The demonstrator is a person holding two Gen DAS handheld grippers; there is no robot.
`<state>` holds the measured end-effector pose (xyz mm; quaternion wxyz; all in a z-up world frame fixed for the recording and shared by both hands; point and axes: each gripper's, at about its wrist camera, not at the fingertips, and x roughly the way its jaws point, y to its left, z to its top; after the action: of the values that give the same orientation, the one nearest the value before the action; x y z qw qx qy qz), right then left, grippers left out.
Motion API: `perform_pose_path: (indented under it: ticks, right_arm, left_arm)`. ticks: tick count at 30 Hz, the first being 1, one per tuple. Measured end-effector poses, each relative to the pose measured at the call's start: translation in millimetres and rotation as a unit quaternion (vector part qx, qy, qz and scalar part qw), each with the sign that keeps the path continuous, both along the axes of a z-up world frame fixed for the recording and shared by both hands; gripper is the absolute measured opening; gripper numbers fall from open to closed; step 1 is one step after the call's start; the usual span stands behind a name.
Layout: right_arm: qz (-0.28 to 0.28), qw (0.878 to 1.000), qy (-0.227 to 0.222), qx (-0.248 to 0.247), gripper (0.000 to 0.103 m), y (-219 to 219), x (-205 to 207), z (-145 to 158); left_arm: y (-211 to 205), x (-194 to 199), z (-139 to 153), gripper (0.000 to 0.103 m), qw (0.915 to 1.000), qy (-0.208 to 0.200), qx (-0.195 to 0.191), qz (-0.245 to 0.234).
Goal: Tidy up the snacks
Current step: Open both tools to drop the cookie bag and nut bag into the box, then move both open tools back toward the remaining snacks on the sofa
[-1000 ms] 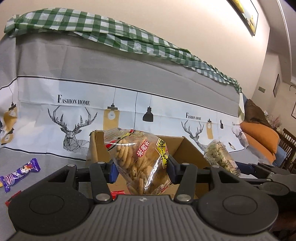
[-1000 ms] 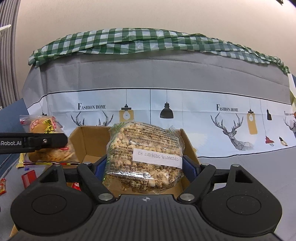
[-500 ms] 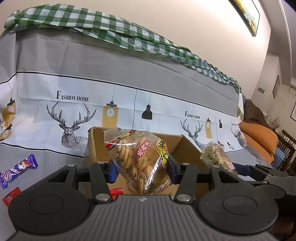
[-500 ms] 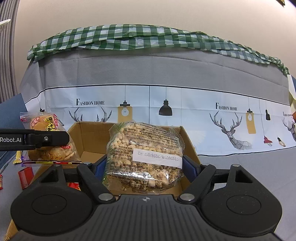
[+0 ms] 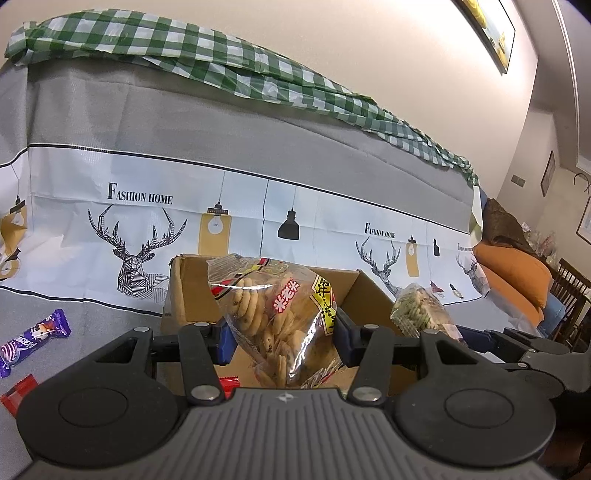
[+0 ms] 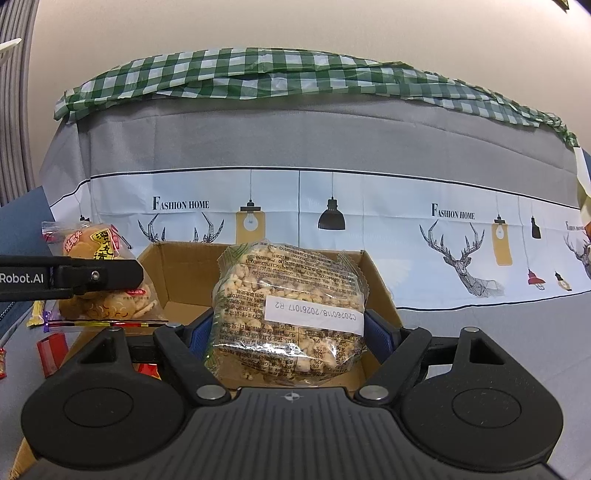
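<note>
A: Start big. What's the room like?

B: A beige wall with a framed picture [image 5: 487, 33], and a grey cloth [image 6: 295, 140] printed with deer and lamps rising behind the work surface, a green checked sheet [image 6: 258, 77] bunched along its top. An orange cushion [image 5: 513, 277] lies off to the right.

A: And the task?

B: Midway, I'd judge. The open cardboard box [image 6: 177, 273] sits in front of both grippers. The left gripper [image 5: 282, 338] is clamped on a clear bag of round crackers [image 5: 273, 310]; the right gripper [image 6: 288, 328] is clamped, fingers wide, on a bag of puffed-grain snack [image 6: 291, 314]. Both bags hang above the box, neither released.

A: Anything already inside?

B: Something red shows near the box's near edge (too hidden to name).

A: What's left outside?

B: A purple candy bar [image 5: 33, 338] and a small red packet [image 5: 18, 395] on the grey surface to the left.
</note>
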<state>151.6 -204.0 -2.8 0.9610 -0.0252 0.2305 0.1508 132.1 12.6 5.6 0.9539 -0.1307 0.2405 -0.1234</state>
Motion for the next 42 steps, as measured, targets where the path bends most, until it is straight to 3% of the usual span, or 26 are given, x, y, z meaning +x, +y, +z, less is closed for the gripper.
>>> perform_pose_path:
  ticks: [1,2,3,5,12,16,20,25,29,30,32,36,42]
  right_arm:
    - [0.001,1.0,0.001,0.0,0.082,-0.2,0.2,-0.2]
    - [0.002,1.0,0.005,0.0,0.083,0.0,0.9,-0.9]
    - [0.003,1.0,0.009,-0.002,0.084,0.5,1.9,-1.9]
    - [-0.005,1.0,0.007,-0.014,0.09,2.6,2.3,-3.0]
    - [-0.011,1.0,0.006,-0.008,0.091,0.3,2.3,-2.4]
    - [-0.012,1.0,0.008,-0.003,0.091,1.1,2.5,-2.4]
    - [-0.017,1.0,0.012,0.007,0.09,2.1,1.7,-2.4]
    - [-0.02,1.0,0.01,0.014,0.082,6.9,-1.5,-1.8]
    - [-0.013,0.999,0.015,0.028,0.051,11.3,-5.0,-2.1]
    - [-0.013,0.999,0.017,0.035,0.043,12.6,-6.0,-1.7]
    - [-0.012,0.999,0.019,0.05,0.036,15.1,-8.0,-0.9]
    - [-0.004,0.997,0.036,0.071,0.037,26.7,-13.0,-1.8]
    - [0.033,0.995,0.05,0.08,0.037,61.4,-25.9,-1.3]
  left_arm:
    - [-0.1,0.4,-0.1,0.057,1.0,0.001,-0.003,-0.003]
    - [0.1,0.9,-0.4,0.063,1.0,0.003,-0.006,-0.007]
    - [-0.5,1.8,-0.4,0.074,0.9999,0.007,-0.008,-0.012]
    - [-2.1,0.3,0.4,0.081,0.9999,0.001,-0.002,-0.01]
    - [-0.2,-1.3,-0.4,0.082,1.0,-0.002,0.004,0.006]
    - [6.1,-3.9,-0.6,0.081,0.9998,-0.009,-0.012,0.012]
    - [14.7,-6.6,-1.3,0.072,0.9996,-0.002,-0.027,0.008]
    - [28.7,-12.6,-3.5,0.05,0.9992,0.024,-0.032,0.005]
    - [43.3,-22.9,-5.9,0.035,0.9983,0.045,-0.031,0.019]
    - [47.4,-25.9,-6.4,0.035,0.998,0.049,-0.031,0.025]
    - [54.5,-31.2,-7.4,0.035,0.9972,0.058,-0.026,0.039]
    - [75.4,-45.1,-9.8,0.035,0.9928,0.086,-0.025,0.079]
    - [119.4,-65.9,-21.2,0.035,0.9741,0.149,-0.071,0.155]
